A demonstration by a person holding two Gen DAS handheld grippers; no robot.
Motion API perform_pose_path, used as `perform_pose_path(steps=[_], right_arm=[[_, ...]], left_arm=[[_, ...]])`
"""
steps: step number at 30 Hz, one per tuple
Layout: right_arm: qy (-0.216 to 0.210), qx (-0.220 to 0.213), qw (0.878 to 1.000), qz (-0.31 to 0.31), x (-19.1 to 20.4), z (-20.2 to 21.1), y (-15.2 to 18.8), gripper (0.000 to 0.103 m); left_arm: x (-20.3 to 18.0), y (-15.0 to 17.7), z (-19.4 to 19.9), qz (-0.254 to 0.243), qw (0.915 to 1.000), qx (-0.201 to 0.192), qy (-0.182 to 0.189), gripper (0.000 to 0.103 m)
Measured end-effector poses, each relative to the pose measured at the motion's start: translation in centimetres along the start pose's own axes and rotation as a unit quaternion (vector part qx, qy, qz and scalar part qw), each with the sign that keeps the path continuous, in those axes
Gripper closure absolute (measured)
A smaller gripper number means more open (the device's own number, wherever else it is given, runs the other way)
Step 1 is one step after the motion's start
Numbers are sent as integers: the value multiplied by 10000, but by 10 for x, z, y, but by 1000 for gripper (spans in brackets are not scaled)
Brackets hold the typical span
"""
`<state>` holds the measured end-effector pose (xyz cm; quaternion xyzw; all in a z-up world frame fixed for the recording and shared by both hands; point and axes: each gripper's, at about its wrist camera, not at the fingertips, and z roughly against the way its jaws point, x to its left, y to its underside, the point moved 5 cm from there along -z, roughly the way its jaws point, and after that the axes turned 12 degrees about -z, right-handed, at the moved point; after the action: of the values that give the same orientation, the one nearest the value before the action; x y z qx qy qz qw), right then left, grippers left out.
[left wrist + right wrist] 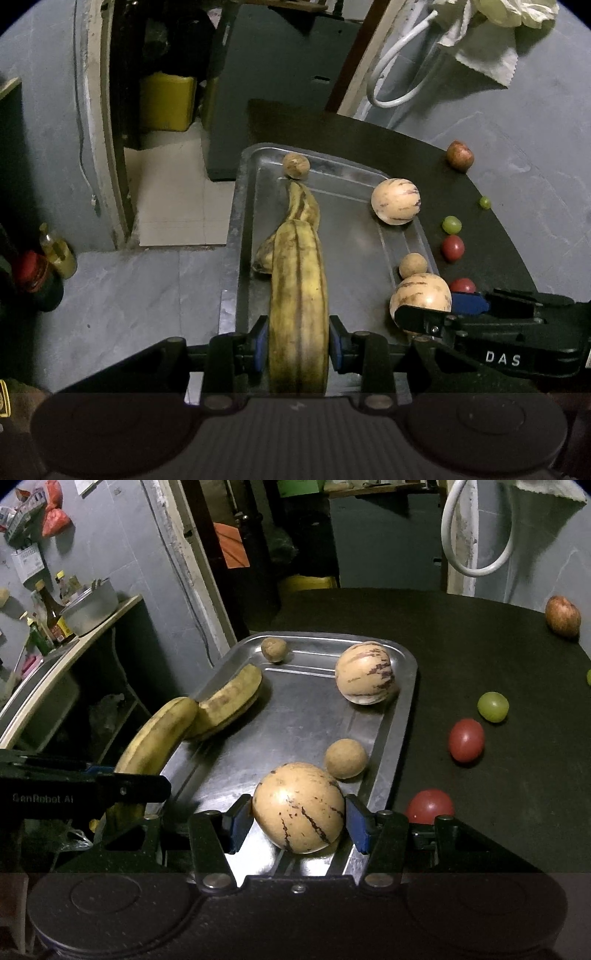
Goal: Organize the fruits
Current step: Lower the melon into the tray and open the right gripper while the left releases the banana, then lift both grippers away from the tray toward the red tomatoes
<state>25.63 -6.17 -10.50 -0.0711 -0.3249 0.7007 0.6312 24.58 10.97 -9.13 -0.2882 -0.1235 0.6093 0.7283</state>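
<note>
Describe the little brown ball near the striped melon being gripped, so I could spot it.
Find the metal tray. At its near right side, the right gripper holds a striped melon. Just behind it sits the small brown fruit: plain, unstriped, far smaller.

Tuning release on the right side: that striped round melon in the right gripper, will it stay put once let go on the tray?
Probably not. The melon looks near-spherical with a smooth, glossy skin, and the steel tray is flat and slick, so it may roll. The tray's raised rim should stop it. It looks firm, likely not fragile.
</note>
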Motion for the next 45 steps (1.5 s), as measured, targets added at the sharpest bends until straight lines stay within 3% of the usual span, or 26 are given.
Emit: perform_pose_path(steps=[10, 16, 18, 28, 35, 40, 45], right_arm=[[-42, 15, 10000, 9, -1, 1, 1, 46], [-162, 19, 9998, 62, 0, 11, 9, 40], [-198, 32, 9998, 91, 1, 15, 14, 37], [-314, 153, 9991, 260, 9, 26, 33, 29], [-392, 104, 9985, 369, 11, 37, 38, 17], [-391, 0, 9984, 406, 8, 54, 44, 9], [-255, 25, 9985, 491, -1, 69, 53, 4]], left_arm=[[3, -1, 1, 175, 9998, 41, 24, 64], [9, -1, 9, 407, 9992, -24, 25, 51], [11, -1, 14, 472, 9988, -90, 14, 43], [10, 3, 33, 652, 9970, -412, -1, 27], [8, 8, 48, 893, 9939, -614, -225, 4], [4, 15, 58, 1009, 9921, -643, -377, 1], [-11, 29, 68, 725, 9949, -540, -455, 1]])
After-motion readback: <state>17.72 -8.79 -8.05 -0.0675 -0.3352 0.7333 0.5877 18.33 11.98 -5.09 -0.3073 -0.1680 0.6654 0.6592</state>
